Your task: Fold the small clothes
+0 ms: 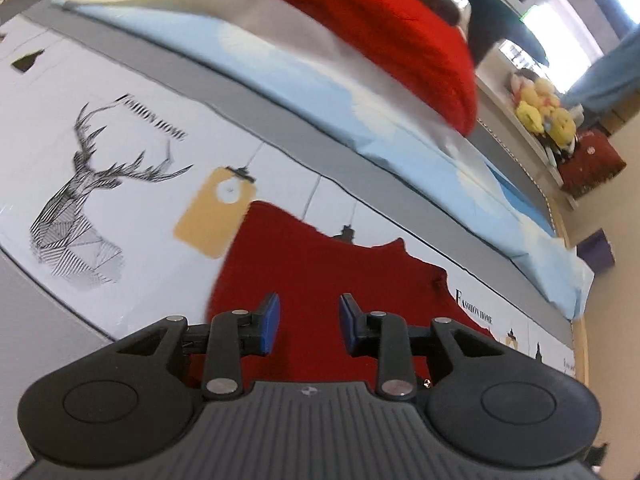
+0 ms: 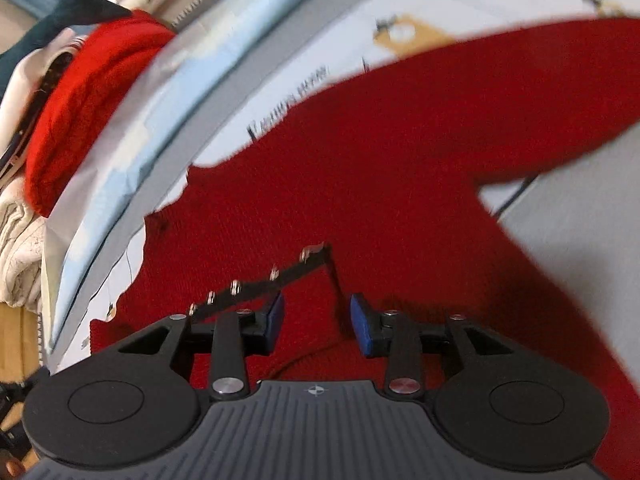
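A dark red knitted garment (image 1: 316,272) lies spread flat on the printed tablecloth (image 1: 132,152). My left gripper (image 1: 308,322) is open and empty, just above the garment's near part. In the right wrist view the same garment (image 2: 384,168) fills the middle, one sleeve reaching to the upper right, with a black strip of metal snaps (image 2: 276,276) on it. My right gripper (image 2: 317,322) is open and empty, low over the garment beside the snap strip.
A folded light-blue sheet (image 1: 360,120) runs along the table's far side, with a bright red knit (image 1: 400,28) piled on it, also in the right wrist view (image 2: 88,92). Cream clothes (image 2: 20,232) lie at the left. Yellow plush toys (image 1: 544,112) sit on a shelf beyond.
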A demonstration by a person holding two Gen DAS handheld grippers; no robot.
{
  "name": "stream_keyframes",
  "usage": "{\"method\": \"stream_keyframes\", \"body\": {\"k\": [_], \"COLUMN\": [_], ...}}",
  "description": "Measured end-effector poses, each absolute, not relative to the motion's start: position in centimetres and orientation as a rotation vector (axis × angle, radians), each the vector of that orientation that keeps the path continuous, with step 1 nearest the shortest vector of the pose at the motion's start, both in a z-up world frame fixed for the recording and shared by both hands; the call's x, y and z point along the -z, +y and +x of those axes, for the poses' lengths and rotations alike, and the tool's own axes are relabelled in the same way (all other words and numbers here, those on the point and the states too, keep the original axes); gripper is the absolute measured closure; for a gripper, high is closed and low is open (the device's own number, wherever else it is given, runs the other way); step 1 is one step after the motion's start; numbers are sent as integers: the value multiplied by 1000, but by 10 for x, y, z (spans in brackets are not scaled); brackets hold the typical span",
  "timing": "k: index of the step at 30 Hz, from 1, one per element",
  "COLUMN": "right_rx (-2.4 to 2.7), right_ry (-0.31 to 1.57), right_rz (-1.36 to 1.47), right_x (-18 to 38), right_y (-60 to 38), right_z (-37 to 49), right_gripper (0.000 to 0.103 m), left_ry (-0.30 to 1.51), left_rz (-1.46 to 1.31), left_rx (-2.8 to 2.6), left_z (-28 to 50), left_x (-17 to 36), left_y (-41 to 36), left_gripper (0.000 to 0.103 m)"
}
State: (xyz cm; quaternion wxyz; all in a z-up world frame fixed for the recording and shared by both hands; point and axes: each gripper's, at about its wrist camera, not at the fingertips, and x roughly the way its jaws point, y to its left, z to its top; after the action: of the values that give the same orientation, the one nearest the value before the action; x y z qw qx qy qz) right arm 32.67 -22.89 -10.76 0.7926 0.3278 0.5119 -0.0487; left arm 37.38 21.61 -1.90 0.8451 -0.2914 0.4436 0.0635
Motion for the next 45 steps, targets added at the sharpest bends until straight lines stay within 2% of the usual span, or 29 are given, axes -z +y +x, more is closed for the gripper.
{"method": "stream_keyframes", "body": {"k": [7, 8, 9, 10, 13, 18, 20, 23, 25, 29, 32, 35, 38, 42, 45], "right_rx": [179, 181, 175, 165, 51, -21, 62, 165, 238, 217, 215, 160, 69, 220, 281], "right_ry": [1185, 1180, 1169, 1158, 1003, 591, 620, 873, 951, 930, 868, 860, 911, 1013, 995], "right_rz": [731, 721, 701, 667, 593, 439, 437, 523, 602, 603, 602, 624, 658, 665, 726], "right_x": [142, 142, 141, 138, 105, 21, 23, 66, 87, 81, 67, 64, 76, 95, 101], "right_y": [-215, -213, -210, -207, -195, -200, -220, -254, -267, -267, -277, -278, -276, -286, -297], "right_z": [334, 336, 337, 340, 343, 331, 336, 351, 349, 352, 349, 353, 359, 360, 356], "right_gripper": [66, 71, 84, 93, 95, 95, 95, 95, 93, 90, 77, 73, 63, 61, 61], "left_ry": [920, 915, 911, 908, 914, 935, 958, 992, 1025, 1085, 1157, 1196, 1182, 1145, 1133], "left_rz": [-656, -655, -652, -646, -647, -636, -643, -644, -665, -722, -731, -695, -671, -692, -701], "left_rx": [-147, -152, -157, -162, -179, -172, -158, -153, -137, -94, -122, -195, -197, -141, -122], "left_z": [356, 357, 356, 357, 360, 363, 365, 371, 375, 381, 383, 383, 384, 382, 381], "left_x": [10, 10, 9, 9, 13, 22, 31, 45, 58, 87, 115, 135, 124, 105, 98], "left_y": [234, 236, 239, 241, 247, 246, 243, 237, 231, 220, 217, 218, 213, 205, 201], "left_gripper": [68, 68, 68, 68, 68, 68, 68, 68, 68, 73, 75, 96, 93, 87, 82]}}
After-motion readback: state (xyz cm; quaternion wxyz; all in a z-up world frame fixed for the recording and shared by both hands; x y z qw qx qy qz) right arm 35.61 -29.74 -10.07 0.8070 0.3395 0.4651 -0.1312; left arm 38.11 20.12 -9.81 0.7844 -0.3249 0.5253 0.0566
